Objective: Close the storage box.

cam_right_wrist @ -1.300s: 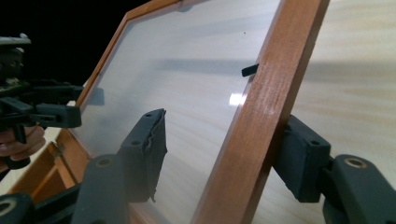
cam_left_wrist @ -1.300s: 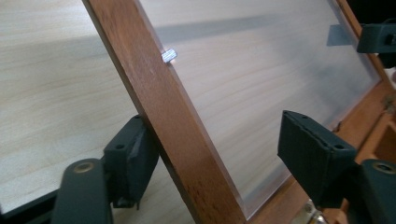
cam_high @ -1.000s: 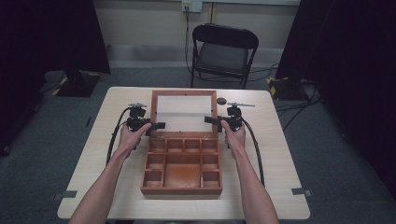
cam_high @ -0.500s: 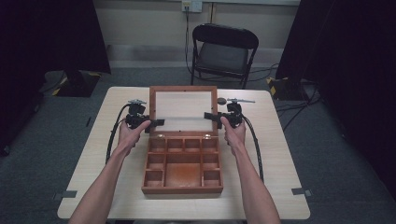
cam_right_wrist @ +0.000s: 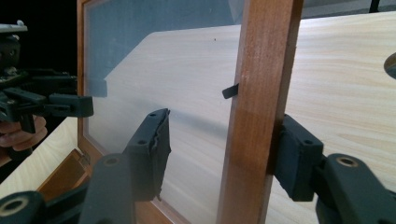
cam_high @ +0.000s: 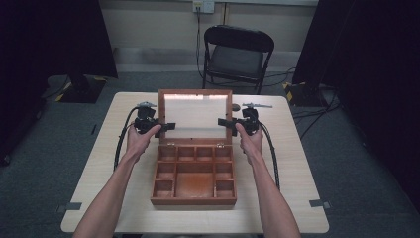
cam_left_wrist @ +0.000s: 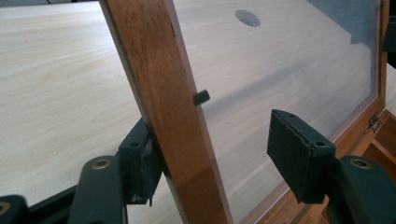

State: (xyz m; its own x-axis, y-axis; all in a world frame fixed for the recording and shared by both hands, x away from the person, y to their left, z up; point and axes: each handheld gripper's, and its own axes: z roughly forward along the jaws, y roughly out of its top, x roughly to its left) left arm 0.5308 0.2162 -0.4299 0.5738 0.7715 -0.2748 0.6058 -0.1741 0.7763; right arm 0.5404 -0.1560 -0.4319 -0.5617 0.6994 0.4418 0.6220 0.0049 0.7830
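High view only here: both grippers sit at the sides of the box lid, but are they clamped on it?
Observer: No. The left gripper straddles the lid at its left edge. One jaw touches the wood, the other stands off the pane.
Operator: And the right one?
Observer: The same. The right gripper has its outer jaw against the wood and its inner jaw apart from it.
Operator: Is the pane clear?
Observer: Yes, the grain of the table shows through it.

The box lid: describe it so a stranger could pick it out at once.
On the pale wooden table sits an open brown wooden box split into compartments. Its lid stands raised at the far edge, flanked by the left gripper and right gripper. Unlike the solid wooden tray, it is a frame around a see-through pane.
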